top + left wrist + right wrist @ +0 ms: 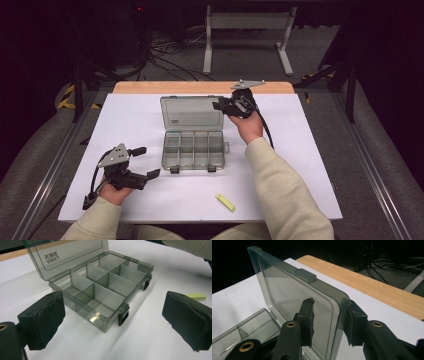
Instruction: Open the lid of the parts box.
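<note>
A smoke-grey clear plastic compartment box (193, 149) sits near the middle of the white worktop (125, 125), a little toward the far edge. Its lid (191, 113) is swung up and back, standing nearly upright on the far side of the tray. In the left gripper view the tray shows two rows of compartments parted by thin dividers, all of them bare, with two dark latches (123, 318) hanging on the near wall.

The right gripper (226, 106) reaches in from the right side of the box at the lid's upper right corner. In the right gripper view its jaws straddle the lid's edge (338, 312), one pad in front of the clear panel and the other behind the rim. The rear pad lies against the rim; the front pad looks to stand a little off the panel, so I cannot tell whether the lid is actually pinched. The person's right hand (248, 125) holds that gripper above the worktop, the cream sleeve (280, 185) running back to the near edge.

The left gripper (150, 161) rests low over the worktop near its near-left part, just left of the box's near-left corner and apart from it. Its jaws are spread wide with nothing between them; in the left gripper view they frame the box's near corner from a short way off.

A small yellow-green block (225, 202) lies flat on the worktop close to the near edge, well apart from the box and both grippers. A strip of bare wood (150, 87) shows along the worktop's far edge.
</note>
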The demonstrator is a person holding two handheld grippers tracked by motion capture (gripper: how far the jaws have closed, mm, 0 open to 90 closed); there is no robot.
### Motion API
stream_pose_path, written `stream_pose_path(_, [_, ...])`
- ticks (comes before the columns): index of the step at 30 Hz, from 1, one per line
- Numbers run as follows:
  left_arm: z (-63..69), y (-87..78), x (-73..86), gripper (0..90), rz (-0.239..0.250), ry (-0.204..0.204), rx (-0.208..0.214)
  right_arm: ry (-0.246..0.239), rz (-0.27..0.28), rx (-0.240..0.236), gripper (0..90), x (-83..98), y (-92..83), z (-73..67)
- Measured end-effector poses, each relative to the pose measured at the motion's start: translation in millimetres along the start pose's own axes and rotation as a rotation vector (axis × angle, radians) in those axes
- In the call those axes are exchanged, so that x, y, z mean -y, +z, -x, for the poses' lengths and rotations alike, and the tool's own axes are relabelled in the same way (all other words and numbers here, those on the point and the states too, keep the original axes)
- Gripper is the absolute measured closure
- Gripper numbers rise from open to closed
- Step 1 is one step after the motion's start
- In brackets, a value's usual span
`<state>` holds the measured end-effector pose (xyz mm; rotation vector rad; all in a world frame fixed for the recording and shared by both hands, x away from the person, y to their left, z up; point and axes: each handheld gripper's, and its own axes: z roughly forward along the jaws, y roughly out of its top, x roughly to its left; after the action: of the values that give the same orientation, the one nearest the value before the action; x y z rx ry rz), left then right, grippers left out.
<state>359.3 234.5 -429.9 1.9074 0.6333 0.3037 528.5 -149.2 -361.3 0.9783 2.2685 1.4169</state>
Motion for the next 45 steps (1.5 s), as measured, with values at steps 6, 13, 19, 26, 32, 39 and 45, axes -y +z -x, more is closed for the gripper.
stream_pose_path(6, [-1.1,-0.5,0.7,5.1,0.003,-0.003,-0.002,0.017,-0.010,0.007,63.2,-0.9,5.9,5.6])
stream_pose_path(13, [-1.5,0.0,1.2,5.0,0.005,-0.011,-0.001,0.031,-0.020,0.011,63.1,-2.3,11.9,10.8])
stream_pose_path(19, [-2.7,-0.9,1.2,4.6,0.007,-0.012,-0.009,0.043,-0.023,0.013,62.6,-2.3,15.7,14.2])
stream_pose_path(26, [-3.1,-1.8,1.1,4.4,0.011,-0.012,-0.012,0.052,-0.024,0.020,60.1,-0.9,20.7,17.2])
stream_pose_path(32, [-3.5,-2.8,1.1,4.4,0.018,-0.015,-0.012,0.065,-0.038,0.027,55.4,3.0,27.9,19.1])
stream_pose_path(39, [-3.7,-3.5,1.0,4.4,0.019,-0.016,-0.015,0.078,-0.061,0.025,49.5,7.5,33.7,20.6])
stream_pose_path(45, [-3.7,-3.8,1.1,4.4,0.022,-0.020,-0.013,0.093,-0.091,0.019,44.8,13.2,40.1,22.3])
